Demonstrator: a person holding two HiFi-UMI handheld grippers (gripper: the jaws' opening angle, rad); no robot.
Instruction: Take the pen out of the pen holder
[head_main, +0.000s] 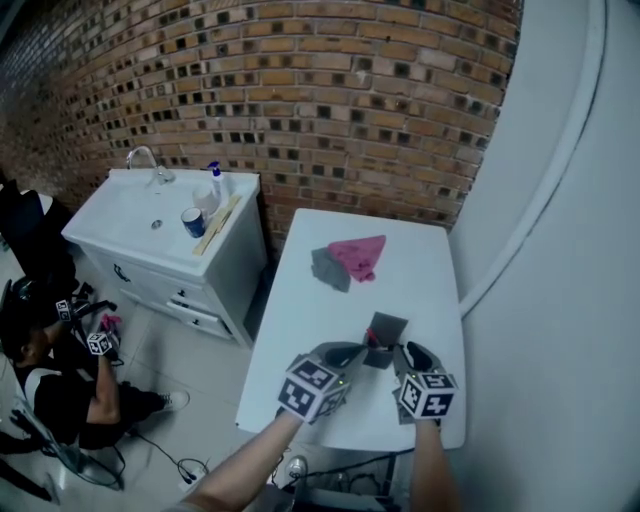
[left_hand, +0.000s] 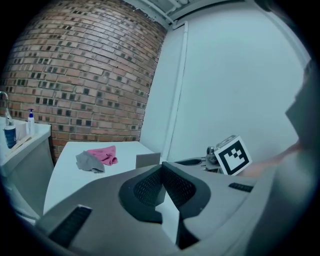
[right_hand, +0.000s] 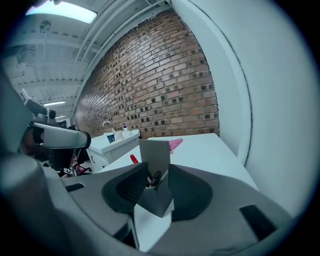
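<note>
By the desk's (head_main: 430, 270) near edge, your left tongs (head_main: 360, 350) are sitting shut, empty. Your right tongs (head_main: 398, 352) are gaping wide around the pen holder (head_main: 386, 328), not pinching it; the pen (right_hand: 155, 178) is standing inside. Pink cloth (head_main: 360, 254) and grey cloth (head_main: 328, 268) are lying mid-desk, toward the far edge.

Table (head_main: 420, 250) is set right of sink cabinet (head_main: 140, 215), wall (head_main: 350, 100) behind both | cloths (head_main: 345, 262) are laid touching on table's far half | pen holder (head_main: 385, 328) is stood on near half, flanked by jaws of right gripper (head_main: 405, 352) | pens (right_hand: 155, 177) are kept inside it
</note>
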